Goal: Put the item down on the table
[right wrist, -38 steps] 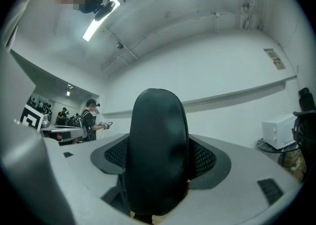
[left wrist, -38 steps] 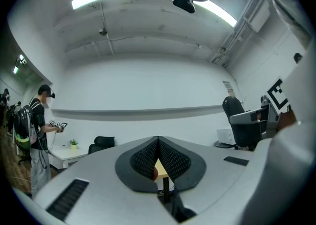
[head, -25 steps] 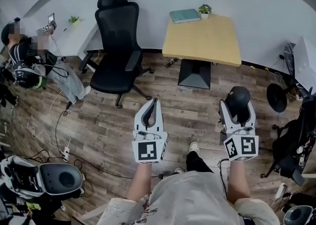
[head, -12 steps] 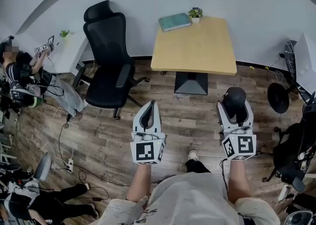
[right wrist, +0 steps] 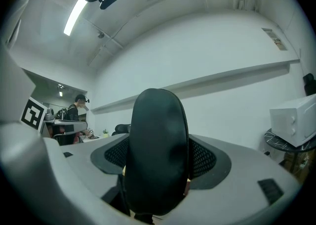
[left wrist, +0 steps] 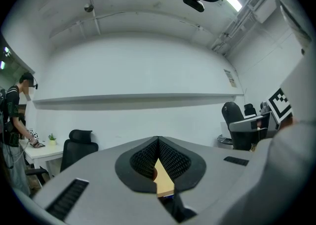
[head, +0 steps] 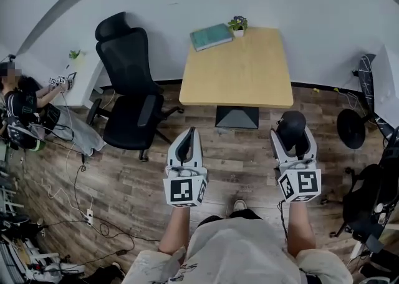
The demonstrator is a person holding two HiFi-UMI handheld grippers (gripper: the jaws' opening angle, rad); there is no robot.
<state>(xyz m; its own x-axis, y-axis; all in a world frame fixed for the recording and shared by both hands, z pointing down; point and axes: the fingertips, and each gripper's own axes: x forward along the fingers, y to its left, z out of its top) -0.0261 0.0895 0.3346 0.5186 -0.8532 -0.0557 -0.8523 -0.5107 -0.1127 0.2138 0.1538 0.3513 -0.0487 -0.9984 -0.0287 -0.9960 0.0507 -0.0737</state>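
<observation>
A black rounded item (head: 291, 127), oval like a computer mouse, sits upright between the jaws of my right gripper (head: 292, 140), which is shut on it. In the right gripper view the item (right wrist: 157, 150) fills the gap of the right gripper (right wrist: 158, 169) and hides what lies ahead. My left gripper (head: 190, 133) is shut with nothing in it; its pads meet in the left gripper view (left wrist: 158, 145). The light wooden table (head: 240, 67) stands ahead of both grippers, above the wooden floor. A sliver of the table (left wrist: 163, 182) shows below the left pads.
A teal book (head: 211, 36) and a small potted plant (head: 236, 25) sit at the table's far edge. A black office chair (head: 128, 92) stands left of the table. A person (head: 25, 111) stands by a white desk at far left. A black fan (head: 350, 128) stands at right.
The table, chair and floor have slid down and left in the head view, so the table is nearer. Both grippers keep their pose, the right one still holding the black item.
</observation>
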